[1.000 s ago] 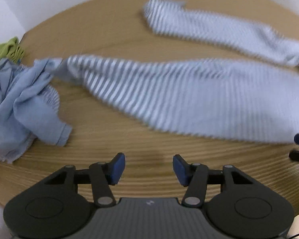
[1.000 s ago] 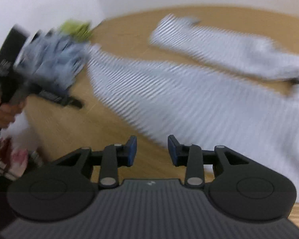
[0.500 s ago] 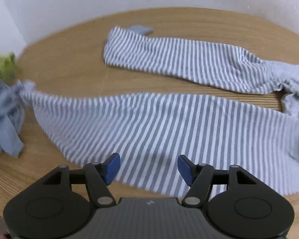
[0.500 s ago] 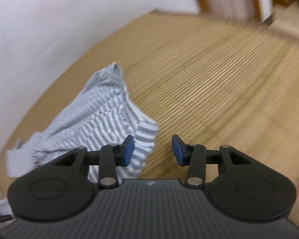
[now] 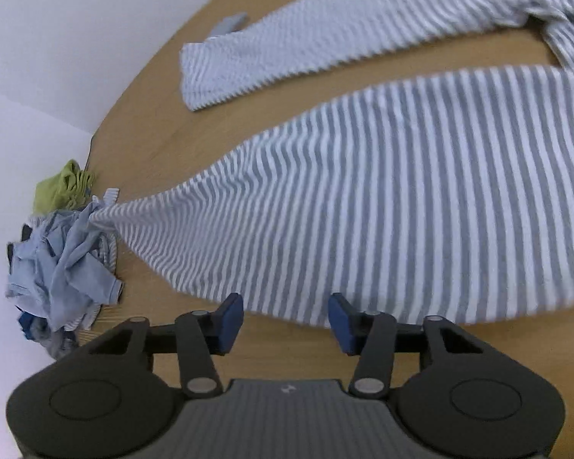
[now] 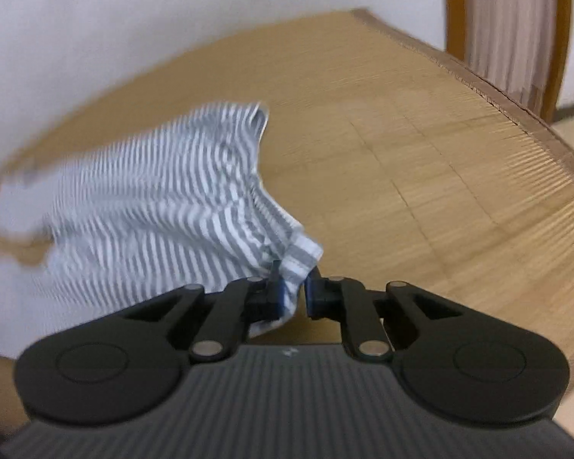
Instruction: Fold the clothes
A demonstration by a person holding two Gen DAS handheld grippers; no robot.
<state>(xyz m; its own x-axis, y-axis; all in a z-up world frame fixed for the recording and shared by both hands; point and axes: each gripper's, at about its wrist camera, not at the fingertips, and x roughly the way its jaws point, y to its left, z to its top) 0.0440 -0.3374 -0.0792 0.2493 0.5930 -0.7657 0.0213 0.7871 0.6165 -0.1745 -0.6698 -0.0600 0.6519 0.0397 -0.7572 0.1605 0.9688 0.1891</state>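
Grey-and-white striped trousers [image 5: 382, 199] spread flat across the wooden table [image 5: 145, 114], long axis running from the bunched waist end at the right toward the two leg ends at the left. Near leg tapering to a narrow hem that points at, and touches, a crumpled pile of blue clothes [image 5: 65, 264] at the table's left edge, with a green garment [image 5: 57, 191] just behind that pile. Far leg lying roughly parallel, well apart from the near one, its cuff squared off toward the wall. Left gripper [image 5: 285, 319] poised just above the near leg's lower edge, jaws partly apart after just closing a little, nothing between the blue pads. Right gripper [image 6: 294, 292] at the waist end, jaws just drawn narrow and pinching the waistband corner, cloth trailing away to the left in motion blur
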